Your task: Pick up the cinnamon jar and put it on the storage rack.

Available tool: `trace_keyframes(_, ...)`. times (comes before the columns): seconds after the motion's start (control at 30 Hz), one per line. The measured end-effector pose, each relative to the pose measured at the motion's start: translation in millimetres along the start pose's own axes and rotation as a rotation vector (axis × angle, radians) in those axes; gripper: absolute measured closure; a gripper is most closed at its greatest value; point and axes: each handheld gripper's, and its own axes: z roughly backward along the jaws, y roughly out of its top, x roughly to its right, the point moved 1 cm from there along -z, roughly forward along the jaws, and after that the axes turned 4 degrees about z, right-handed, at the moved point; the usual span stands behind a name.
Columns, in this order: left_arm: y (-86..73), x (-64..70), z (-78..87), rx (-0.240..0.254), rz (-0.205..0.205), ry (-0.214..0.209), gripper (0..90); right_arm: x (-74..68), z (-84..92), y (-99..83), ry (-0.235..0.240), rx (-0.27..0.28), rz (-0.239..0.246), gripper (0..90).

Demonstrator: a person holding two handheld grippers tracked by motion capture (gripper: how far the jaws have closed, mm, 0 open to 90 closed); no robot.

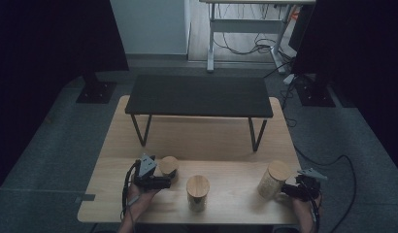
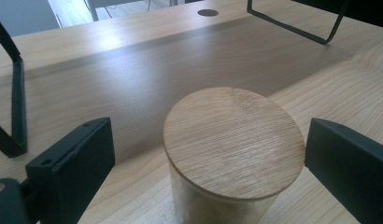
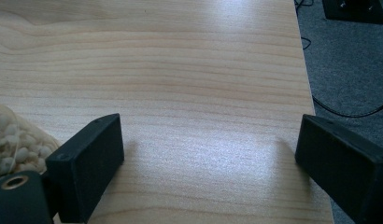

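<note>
A: Where is the left claw [image 2: 208,163]?
B: Released — its jaws stand wide on either side of a small jar [image 2: 227,186] with a round wooden lid [image 2: 234,140], neither pad touching it.
A: And the right claw [image 3: 213,163]?
B: Also released, jaws apart over bare wooden surface [image 3: 180,70] — a jar of pale pellets [image 3: 12,140] sits just beside its left jaw. A third jar [image 1: 197,192] stands between both claws.

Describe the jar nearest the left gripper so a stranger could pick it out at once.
On the wooden table, in front of the black metal stand, three lidded jars form a row. It is the leftmost jar, between the left gripper's open jaws, and the shortest.
</note>
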Motion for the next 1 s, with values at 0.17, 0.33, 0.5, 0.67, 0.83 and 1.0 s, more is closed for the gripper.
trace_keyframes(0.17, -1.8, 2.0, -4.9, -0.002, -0.003, -0.003, 2.5, 0.0, 0.0, 0.0, 0.000, 0.000, 0.000, 7.5)
trace_keyframes(0.33, -4.4, 3.0, -9.4, -0.004, -0.004, -0.002, 3.0, 0.0, 0.0, 0.0, 0.000, 0.000, 0.000, 7.5)
trace_keyframes(0.5, -8.1, 4.3, -14.6, -0.011, -0.010, -0.005, 4.7, 0.0, 0.0, 0.0, 0.000, 0.000, 0.000, 7.4)
trace_keyframes(0.67, -11.2, 4.6, -17.4, -0.010, -0.010, -0.004, 9.0, 0.0, 0.0, 0.0, 0.000, 0.000, 0.000, 7.5)
trace_keyframes(0.83, -13.7, 5.3, -18.5, -0.013, -0.022, -0.007, 14.9, 0.0, 0.0, 0.0, 0.000, 0.000, 0.000, 7.4)
trace_keyframes(1.0, -15.5, 6.2, -19.5, -0.012, -0.031, -0.027, 22.1, 0.0, 0.0, 0.0, 0.000, 0.000, 0.000, 7.4)
